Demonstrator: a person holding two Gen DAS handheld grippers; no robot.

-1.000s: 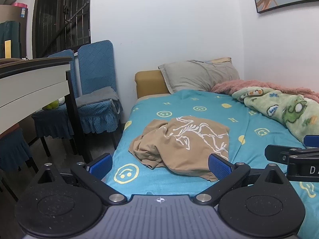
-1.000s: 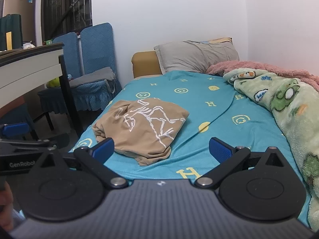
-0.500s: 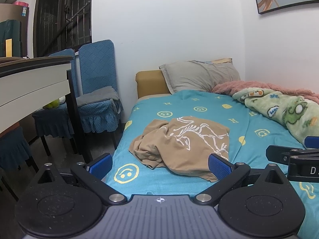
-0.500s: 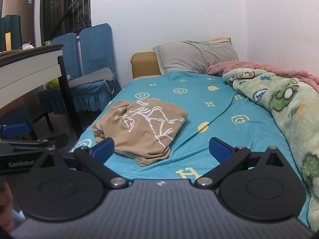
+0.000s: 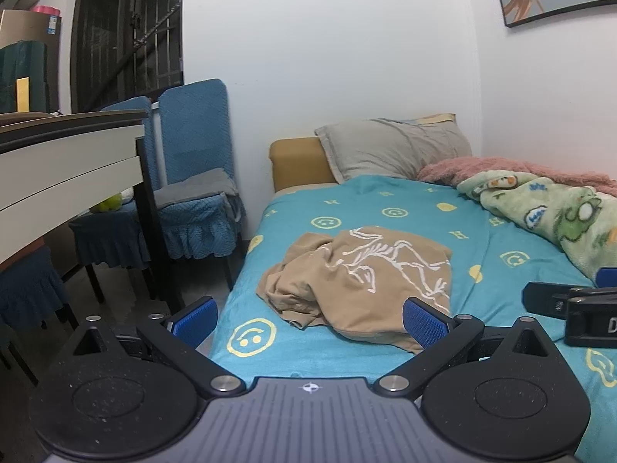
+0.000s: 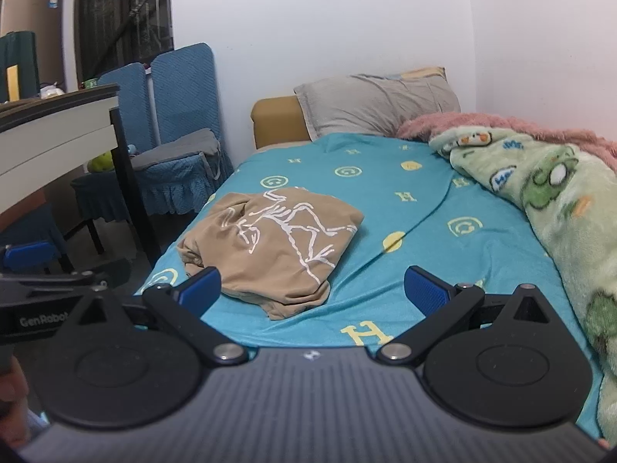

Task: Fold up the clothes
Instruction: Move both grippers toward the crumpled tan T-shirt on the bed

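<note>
Tan shirt [image 5: 358,274] with a white line print lies crumpled in a heap on the turquoise bedsheet [image 5: 385,208], toward the near left edge of the bed, as the left wrist view shows it. One side is bunched into thick wrinkles and the printed side faces up, with no straight edge or clean crease anywhere. The left gripper [image 5: 310,318] hangs short of the heap, its blue-padded fingers spread wide and holding nothing; the shirt sits beyond and between them, untouched. At the right edge of this view the black body of the right gripper [image 5: 570,306] pokes in over the sheet. A grey pillow [image 5: 393,146] rests at the head of the bed, a green cartoon blanket [image 5: 547,212] is piled along the wall side, and blue-covered chairs [image 5: 193,177] stand by a table to the left.

From the right wrist view the shirt [image 6: 273,243] appears left of centre, again rumpled and doubled over on itself in a loose, uneven way. The right gripper [image 6: 314,289] is also spread open and empty, hovering above the sheet [image 6: 424,200] near the shirt's closest corner without touching it. The left gripper shows at the far left edge.

Judging by this, the folding has not really begun: the garment first needs to be picked up, spread flat and smoothed, and every fold is yet to be made.
</note>
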